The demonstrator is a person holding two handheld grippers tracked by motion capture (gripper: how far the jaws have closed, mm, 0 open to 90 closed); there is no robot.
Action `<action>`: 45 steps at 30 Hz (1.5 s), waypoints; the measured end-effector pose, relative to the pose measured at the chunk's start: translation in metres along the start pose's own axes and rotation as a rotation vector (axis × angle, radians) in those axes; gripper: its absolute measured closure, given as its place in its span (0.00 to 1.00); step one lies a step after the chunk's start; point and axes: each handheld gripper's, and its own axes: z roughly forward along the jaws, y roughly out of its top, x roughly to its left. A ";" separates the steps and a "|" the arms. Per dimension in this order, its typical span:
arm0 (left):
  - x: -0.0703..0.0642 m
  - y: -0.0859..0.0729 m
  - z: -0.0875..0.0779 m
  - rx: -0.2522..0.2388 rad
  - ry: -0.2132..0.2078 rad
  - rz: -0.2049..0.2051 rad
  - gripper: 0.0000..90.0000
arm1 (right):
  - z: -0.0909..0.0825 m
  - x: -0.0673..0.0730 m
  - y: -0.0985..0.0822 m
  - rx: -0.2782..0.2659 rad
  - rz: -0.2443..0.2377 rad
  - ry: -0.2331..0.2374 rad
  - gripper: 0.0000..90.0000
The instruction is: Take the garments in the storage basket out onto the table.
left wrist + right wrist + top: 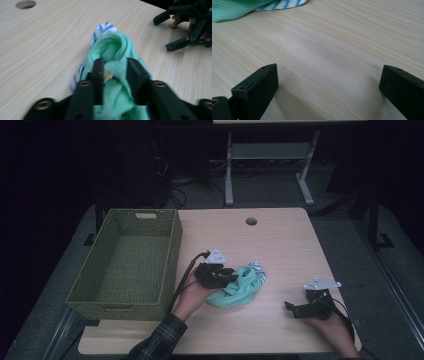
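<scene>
A crumpled mint-green cloth [235,291] lies in the middle of the wooden table [280,245], with a blue-and-white striped cloth [257,268] tucked at its far end. My left gripper [227,276] reaches in from the cloth's left side. In the left gripper view its jaws [115,62] pinch a bunched fold of the green cloth [115,45], and the striped cloth [102,28] sticks out beyond. My right gripper [292,309] rests open near the table's front right, with bare wood between its jaws [329,72]. The green cloth [232,10] and striped cloth [284,4] lie ahead of it.
A green woven basket [172,250], nothing inside, stands along the table's left edge, close to my left hand. A round cable hole [251,221] sits near the far edge. The right gripper [165,33] is visible at the upper right of the left gripper view.
</scene>
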 end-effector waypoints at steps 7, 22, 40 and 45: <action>0.011 -0.020 -0.006 0.052 0.041 -0.048 0.99 | 0.000 0.000 0.000 -0.001 -0.001 0.001 0.02; 0.025 -0.046 0.020 0.200 0.091 -0.073 0.99 | 0.000 0.000 0.000 0.000 0.000 0.002 0.02; -0.003 -0.050 0.021 0.228 -0.008 -0.030 0.99 | 0.000 0.000 0.000 0.000 0.000 0.002 0.02; -0.016 -0.054 0.020 0.217 -0.033 -0.017 0.99 | 0.000 0.000 0.000 0.000 0.000 0.002 0.02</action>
